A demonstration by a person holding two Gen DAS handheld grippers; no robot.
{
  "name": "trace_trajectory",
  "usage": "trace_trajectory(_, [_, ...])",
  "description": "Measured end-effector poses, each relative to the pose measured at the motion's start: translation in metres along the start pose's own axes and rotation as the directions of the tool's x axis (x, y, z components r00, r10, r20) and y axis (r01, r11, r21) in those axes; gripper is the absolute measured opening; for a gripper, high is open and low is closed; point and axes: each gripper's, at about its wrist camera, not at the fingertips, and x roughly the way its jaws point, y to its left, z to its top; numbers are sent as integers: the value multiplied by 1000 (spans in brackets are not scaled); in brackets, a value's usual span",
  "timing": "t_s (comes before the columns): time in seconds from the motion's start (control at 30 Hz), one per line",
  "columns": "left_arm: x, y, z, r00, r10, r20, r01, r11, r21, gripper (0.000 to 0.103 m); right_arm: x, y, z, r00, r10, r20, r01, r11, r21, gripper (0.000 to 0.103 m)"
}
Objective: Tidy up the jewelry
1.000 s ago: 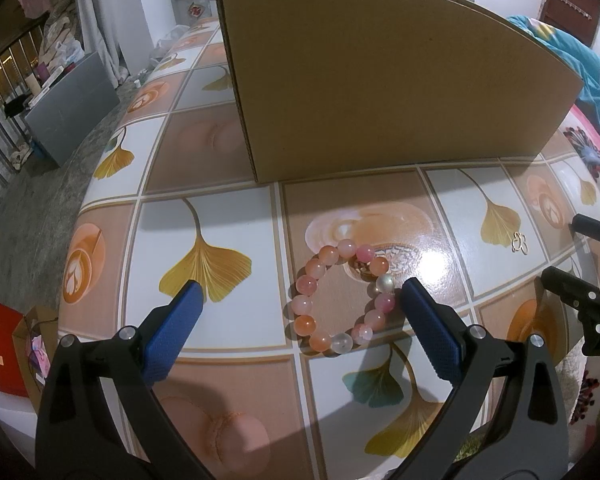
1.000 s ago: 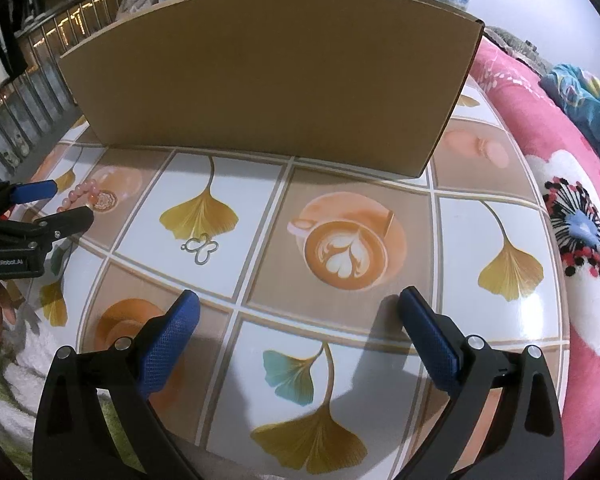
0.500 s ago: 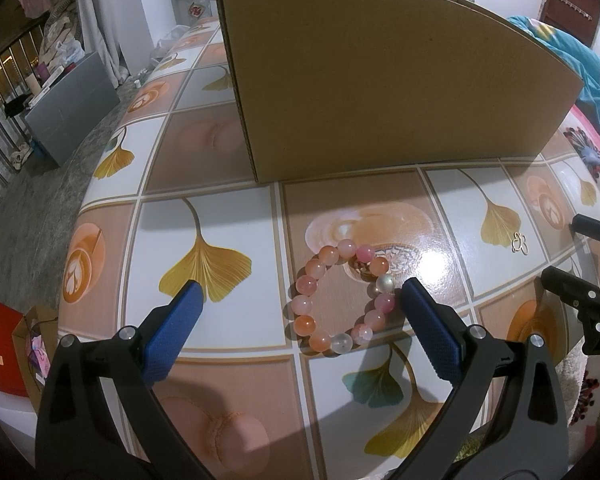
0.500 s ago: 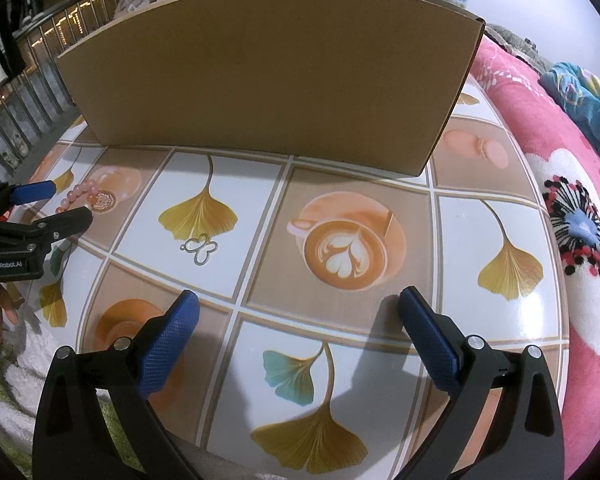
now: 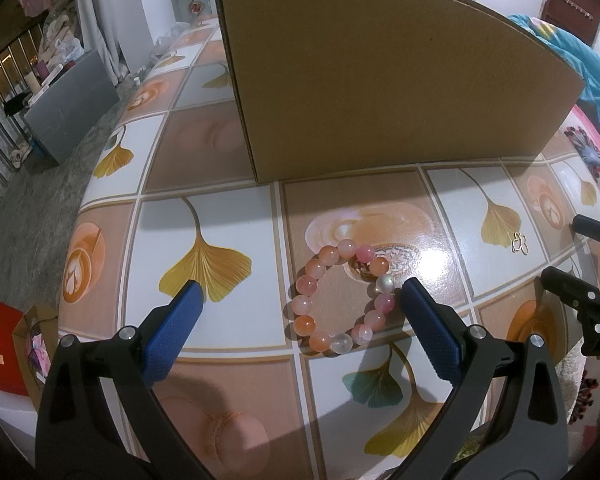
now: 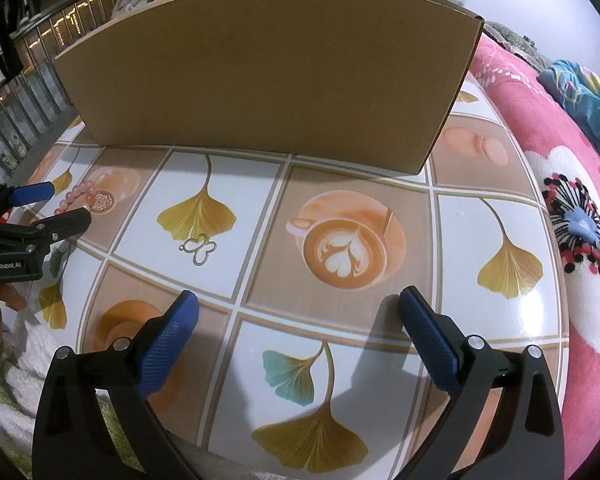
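Left gripper (image 5: 298, 300) hovered low over table (image 5: 228, 344), jaws spread wide, empty. Bead bracelet (image 5: 340, 294) lay flat on table between its fingers, right-hand blue pad (image 5: 428, 328) just beside beads; contact unclear. Butterfly charm (image 6: 199, 248) sat loose further right, near nothing. Right gripper (image 6: 298, 328) also gaped wide, nothing held, well apart from charm. Cardboard box (image 6: 268, 80) stood behind both pieces, inside hidden. Judged: task barely started. Both pieces visible still out on table, neither gripped.

Both tongs (image 5: 296, 300) (image 6: 298, 304) are black plastic with textured blue pads (image 6: 166, 338), silver rivets, white "GenRobot.AI" lettering.
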Motion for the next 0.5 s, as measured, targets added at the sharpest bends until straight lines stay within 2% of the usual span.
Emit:
trace_trajectory(0.27, [0,0,-1,1000,1,13,0,1000,-2,96,0,0,1,1000,0,-1,0,1000,1,97])
trace_trajectory(0.5, [-6,-1,-17,994,-2,106,1,1000,8,96,-1,0,-1,1000,-5,9,5,1000,10,97])
